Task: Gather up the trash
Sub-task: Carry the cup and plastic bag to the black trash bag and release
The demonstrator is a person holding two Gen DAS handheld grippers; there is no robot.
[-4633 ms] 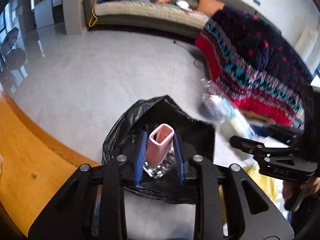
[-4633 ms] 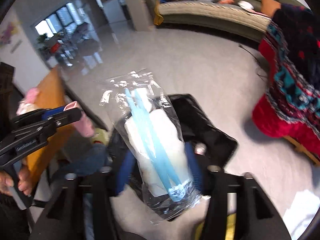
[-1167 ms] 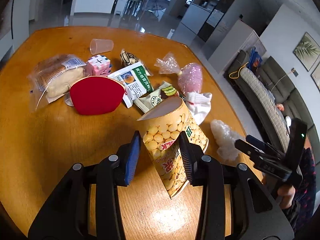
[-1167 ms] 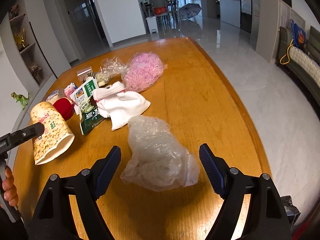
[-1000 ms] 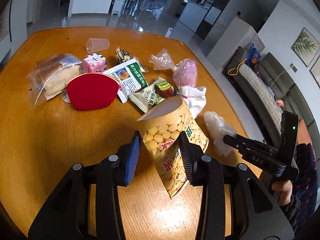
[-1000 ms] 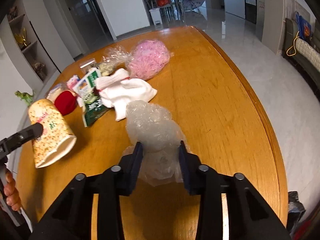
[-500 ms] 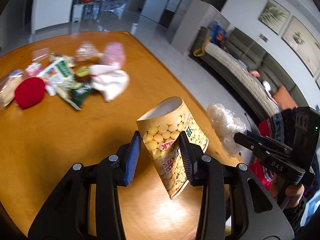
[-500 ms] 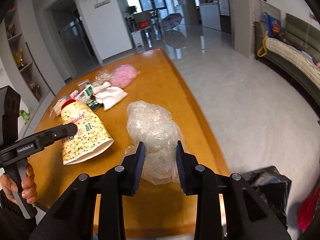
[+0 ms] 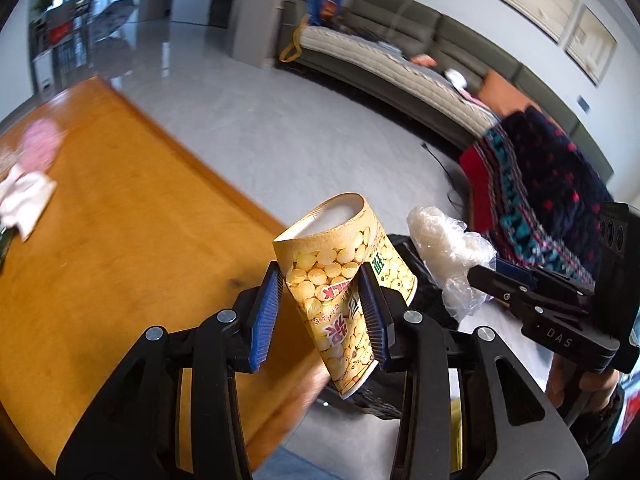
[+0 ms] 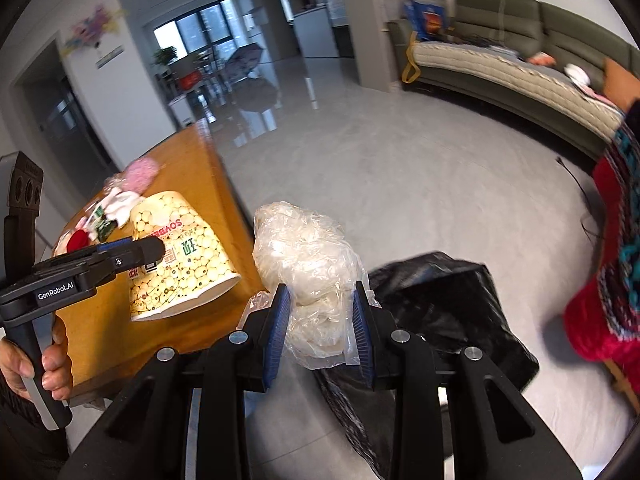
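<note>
Trash bag (image 10: 448, 312), lower right, sags half-collapsed: paper cup (image 9: 344, 280) clamped in left gripper (image 9: 322, 316) and crumpled plastic wrap (image 10: 308, 272) pinched in right gripper (image 10: 320, 328) risk missing its mouth.

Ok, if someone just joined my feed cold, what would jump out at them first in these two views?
Probably the yellow bean-print paper cup clamped in the left gripper, tilted over the edge of the wooden table. Next, the crumpled clear plastic squeezed in the right gripper, right beside it. Below both, the black trash bag sits open on the grey floor.
</note>
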